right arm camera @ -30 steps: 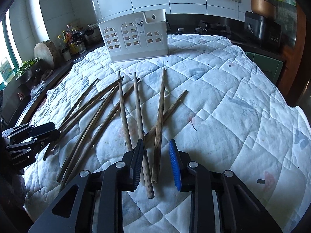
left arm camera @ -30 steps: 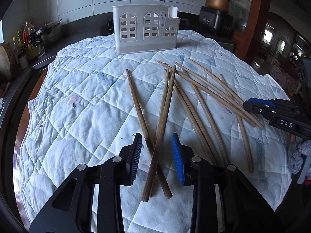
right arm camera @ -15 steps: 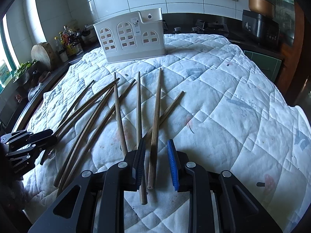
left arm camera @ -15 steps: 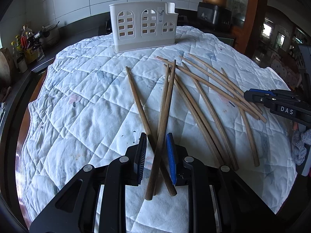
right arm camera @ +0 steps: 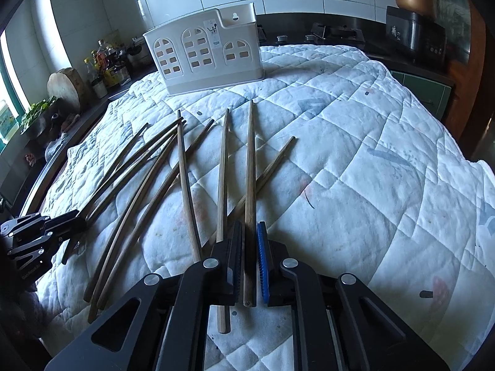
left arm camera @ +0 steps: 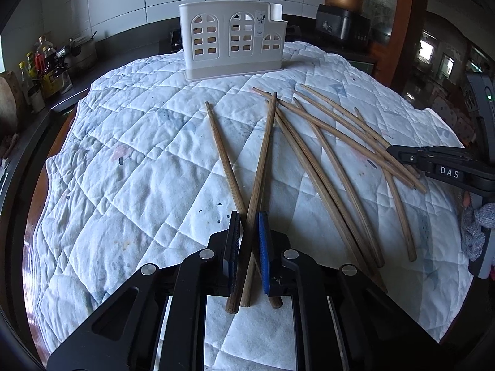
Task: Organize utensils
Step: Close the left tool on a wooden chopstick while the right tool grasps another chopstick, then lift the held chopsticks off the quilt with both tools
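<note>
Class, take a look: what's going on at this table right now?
A person is sorting wooden chopsticks scattered on a quilted cloth using two handheld grippers. The left gripper is closing on chopsticks crossing between its pads. The right gripper has shut on one chopstick. The white utensil holder stands at the far side; no chopstick can be seen in it yet.
</note>
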Tool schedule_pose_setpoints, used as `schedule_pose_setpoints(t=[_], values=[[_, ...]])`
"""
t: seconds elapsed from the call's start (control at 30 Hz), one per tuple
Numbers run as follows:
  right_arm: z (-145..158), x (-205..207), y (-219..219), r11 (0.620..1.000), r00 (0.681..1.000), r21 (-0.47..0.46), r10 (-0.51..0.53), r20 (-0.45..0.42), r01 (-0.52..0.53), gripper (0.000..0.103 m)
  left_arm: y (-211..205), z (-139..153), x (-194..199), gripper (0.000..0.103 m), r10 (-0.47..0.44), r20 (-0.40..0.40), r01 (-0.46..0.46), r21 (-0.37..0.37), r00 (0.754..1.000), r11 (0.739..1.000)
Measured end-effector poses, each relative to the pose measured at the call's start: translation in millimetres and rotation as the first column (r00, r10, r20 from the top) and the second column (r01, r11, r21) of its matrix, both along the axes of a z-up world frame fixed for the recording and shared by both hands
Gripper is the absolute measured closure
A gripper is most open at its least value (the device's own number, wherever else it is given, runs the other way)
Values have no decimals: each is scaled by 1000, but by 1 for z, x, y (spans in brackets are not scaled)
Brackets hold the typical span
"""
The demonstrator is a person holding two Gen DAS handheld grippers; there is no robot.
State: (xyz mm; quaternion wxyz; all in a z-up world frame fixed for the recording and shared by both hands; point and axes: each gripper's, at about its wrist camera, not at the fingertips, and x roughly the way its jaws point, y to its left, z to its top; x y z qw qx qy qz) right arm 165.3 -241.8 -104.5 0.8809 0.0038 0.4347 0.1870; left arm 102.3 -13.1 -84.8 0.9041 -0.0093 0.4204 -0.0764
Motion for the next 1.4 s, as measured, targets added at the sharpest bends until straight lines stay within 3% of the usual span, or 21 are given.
schedule_pose_setpoints(t=[0.27,0.67,0.8,1.4], values=[[12,-6,-4,1000,999,22,-14,48,13,96,5,5,-2,95,23,10,-23,-9,1000,1000],[70,-21,-2,1000,980,26,4,200,-10,96,18,26,-12,96,22,56,-17,-73,998,997],[71,-25,2,1000,980,23,12,197,-16,96,21,24,-14,96,8,42,-4,-109,999,994],[62,-28,5,1000,986,26,6,169,-10,96,12,3,-18,96,-33,20,34,-33,999,999]])
